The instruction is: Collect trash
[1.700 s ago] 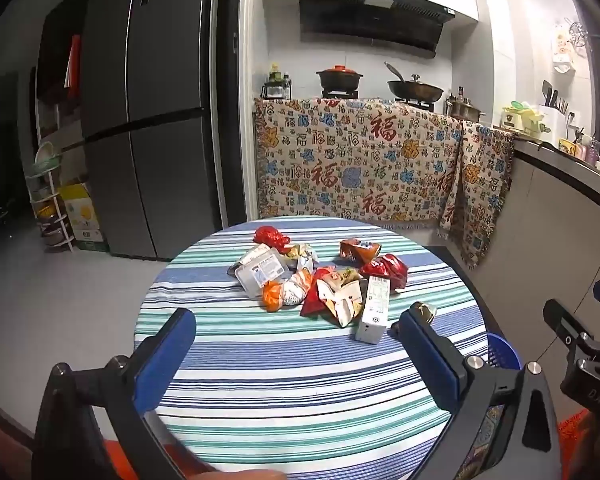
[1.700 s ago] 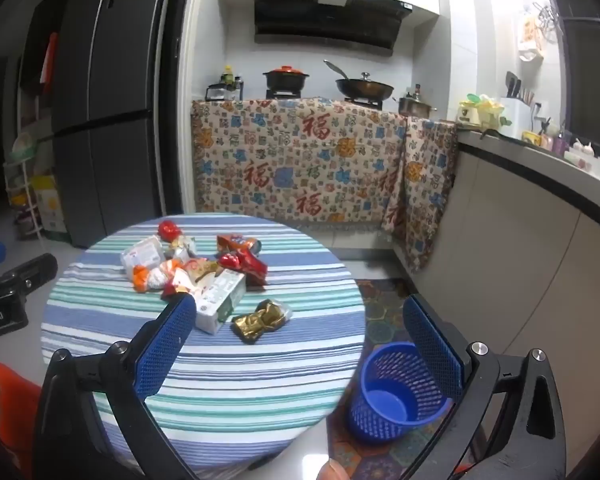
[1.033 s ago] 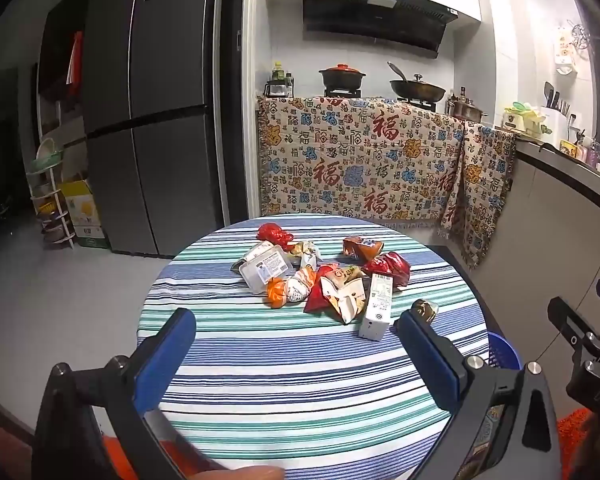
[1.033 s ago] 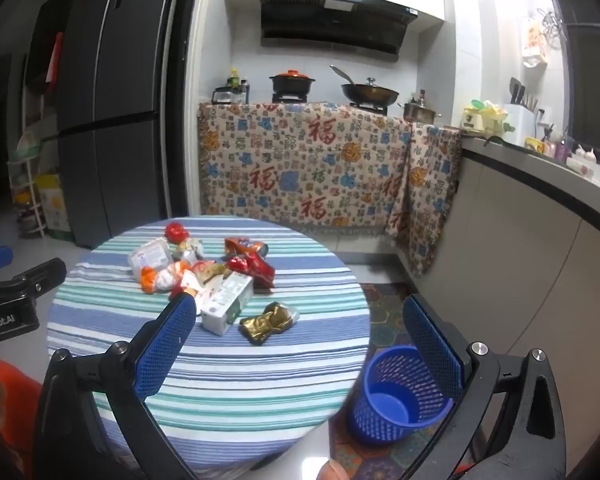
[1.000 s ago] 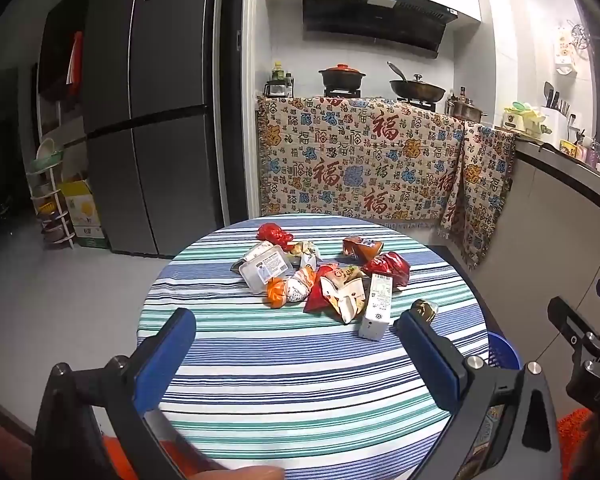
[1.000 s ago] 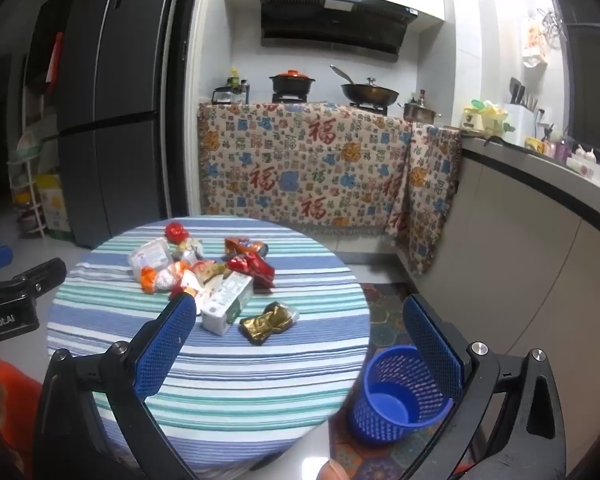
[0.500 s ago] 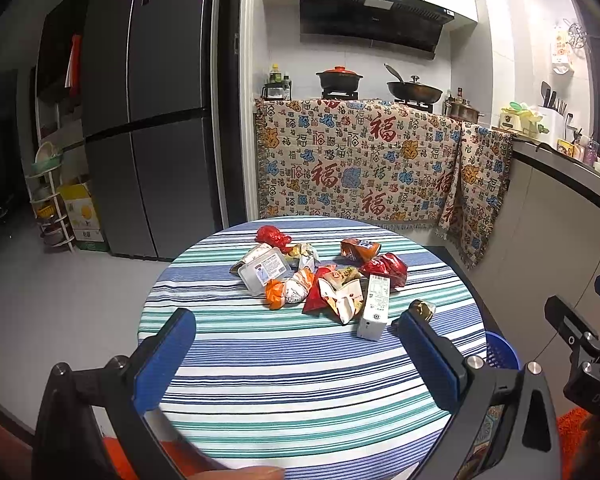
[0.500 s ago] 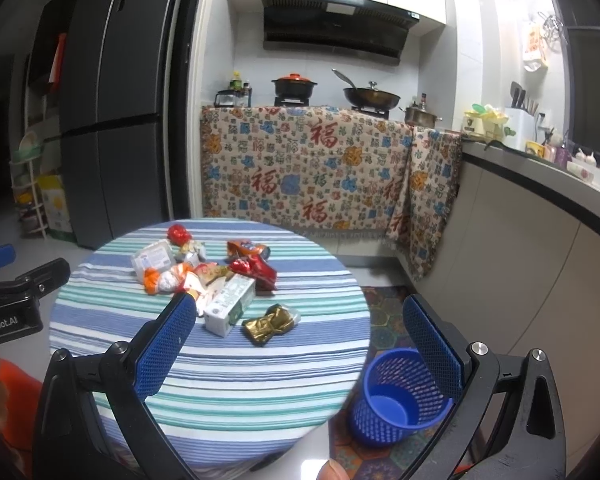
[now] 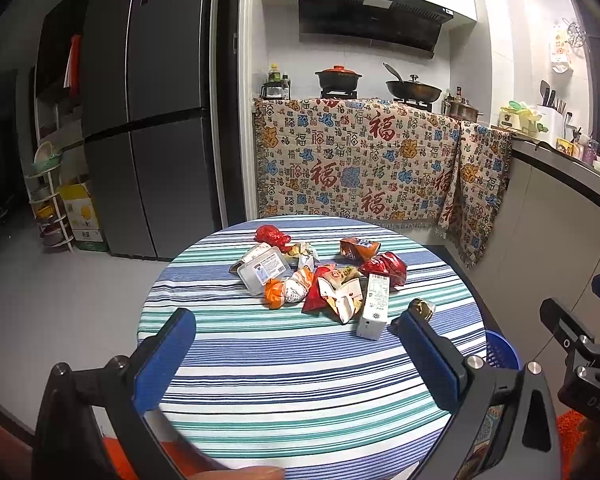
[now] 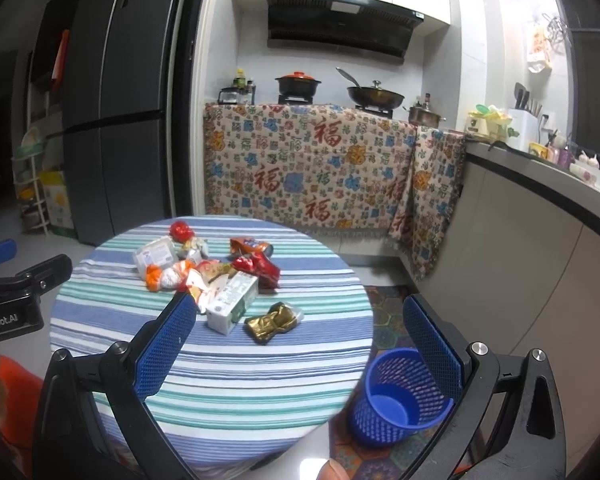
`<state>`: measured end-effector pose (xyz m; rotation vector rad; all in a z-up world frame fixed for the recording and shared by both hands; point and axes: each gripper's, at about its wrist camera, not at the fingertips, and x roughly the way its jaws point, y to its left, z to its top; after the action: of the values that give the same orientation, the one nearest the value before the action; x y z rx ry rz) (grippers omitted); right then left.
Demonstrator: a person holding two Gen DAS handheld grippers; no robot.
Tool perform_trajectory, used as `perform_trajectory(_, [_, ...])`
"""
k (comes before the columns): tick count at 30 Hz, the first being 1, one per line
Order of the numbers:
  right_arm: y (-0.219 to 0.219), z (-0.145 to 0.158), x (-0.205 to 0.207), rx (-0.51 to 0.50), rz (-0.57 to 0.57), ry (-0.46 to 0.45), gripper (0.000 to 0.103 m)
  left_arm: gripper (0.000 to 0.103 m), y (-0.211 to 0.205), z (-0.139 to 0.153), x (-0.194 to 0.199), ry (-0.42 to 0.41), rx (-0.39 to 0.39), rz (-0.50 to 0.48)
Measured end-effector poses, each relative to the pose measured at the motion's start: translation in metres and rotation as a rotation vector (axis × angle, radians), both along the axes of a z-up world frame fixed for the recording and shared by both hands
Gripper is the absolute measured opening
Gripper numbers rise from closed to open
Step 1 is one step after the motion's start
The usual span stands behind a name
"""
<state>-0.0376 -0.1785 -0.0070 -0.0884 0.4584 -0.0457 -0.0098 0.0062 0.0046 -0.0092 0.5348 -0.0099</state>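
Note:
A heap of trash lies on the round striped table (image 9: 300, 360): red and orange wrappers (image 9: 382, 266), a clear plastic tray (image 9: 263, 269), a white carton (image 9: 374, 300) and a gold foil wrapper (image 10: 274, 319). A blue mesh bin (image 10: 400, 398) stands on the floor to the right of the table (image 10: 220, 376). My left gripper (image 9: 296, 360) hangs open over the table's near side, short of the heap. My right gripper (image 10: 296, 344) is open too, held above the table's right edge, with nothing between its fingers.
A tall grey fridge (image 9: 148, 120) stands at the back left beside a wire rack (image 9: 48, 196). A patterned cloth (image 9: 360, 160) covers the stove counter with pots on it. A counter (image 10: 540, 208) runs along the right wall.
Both views have shifted slightly, with the table and trash drifting a little in frame. Both grippers stay open and nothing has been picked up.

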Motion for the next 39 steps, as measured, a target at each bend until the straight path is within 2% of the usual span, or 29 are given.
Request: perform_trajectory(39, [-0.0003,-0.0072,0.0026,-0.003,0.011,0.015,0.103,0.103,-0.0027,-0.0018,-0.0011,0.002,0.000,0.000])
